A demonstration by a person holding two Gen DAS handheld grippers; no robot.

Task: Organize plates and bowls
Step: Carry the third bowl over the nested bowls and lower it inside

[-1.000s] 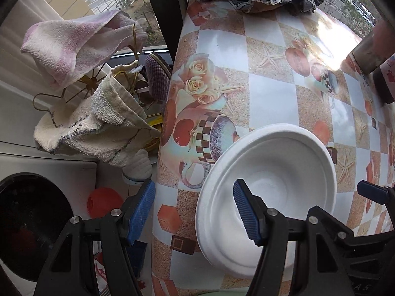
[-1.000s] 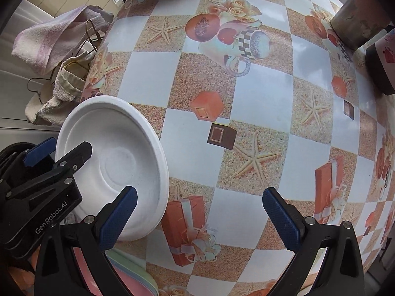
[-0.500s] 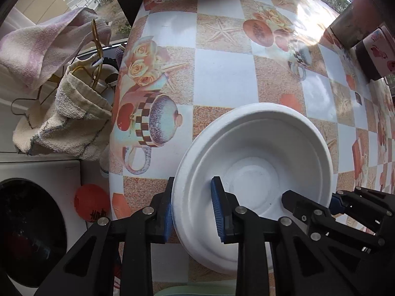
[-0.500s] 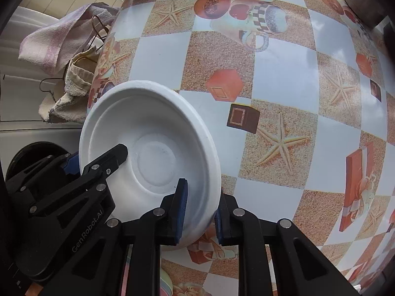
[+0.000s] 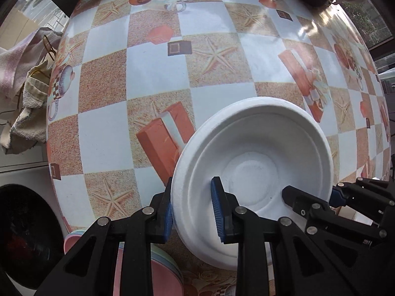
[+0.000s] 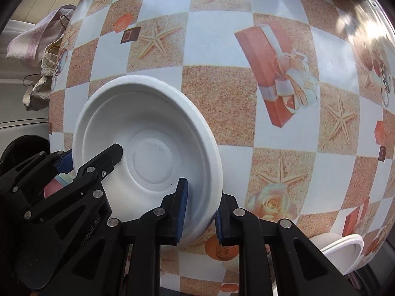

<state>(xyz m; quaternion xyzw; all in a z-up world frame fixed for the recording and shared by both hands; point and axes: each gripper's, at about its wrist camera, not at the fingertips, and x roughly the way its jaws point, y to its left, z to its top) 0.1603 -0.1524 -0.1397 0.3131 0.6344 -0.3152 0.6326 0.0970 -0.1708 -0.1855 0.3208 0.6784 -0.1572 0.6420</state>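
White bowl over patterned tablecloth | left gripper clamped on left rim | right gripper clamped on right rim | pink plates below

Both cameras ride on the hand-held grippers and look steeply down at the table, close above it. The left view faces the white bowl from its left rim, the right view from its right rim. Both share the bowl and the checked tablecloth.
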